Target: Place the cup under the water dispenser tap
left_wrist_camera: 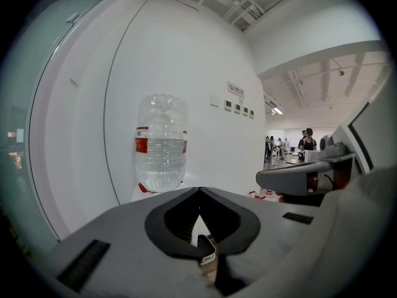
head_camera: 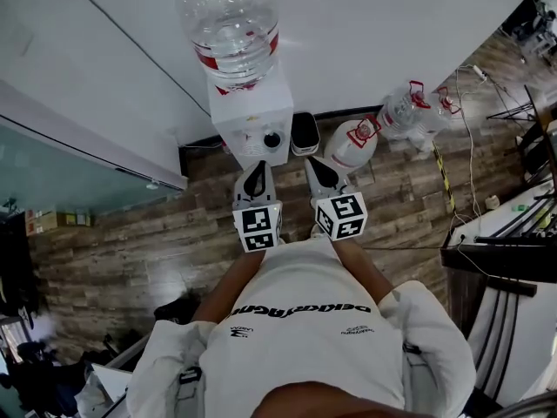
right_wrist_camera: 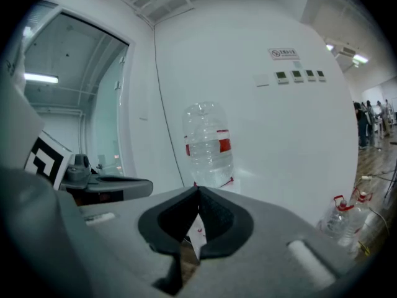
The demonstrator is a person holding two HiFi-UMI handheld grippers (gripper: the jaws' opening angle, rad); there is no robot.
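Here, the water dispenser [head_camera: 252,122] stands against the white wall [head_camera: 374,33], its tap [head_camera: 272,139] facing the person. The left gripper [head_camera: 255,178] and right gripper [head_camera: 323,173] hover just before its front edge, fingers pressed together, holding nothing. Spare bottles [head_camera: 352,143] crowd its right-gripper side; bare wood floor [head_camera: 130,242] opens on the other.

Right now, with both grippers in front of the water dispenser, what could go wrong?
1. Both the left gripper and the right gripper are shut and empty, and no cup shows in any view; advancing now would place nothing.
2. In the head view their tips appear close to the front of the water dispenser; pushing forward could knock the tap.
3. The spare water jugs stand on the floor to the right; a sidestep there could topple one.
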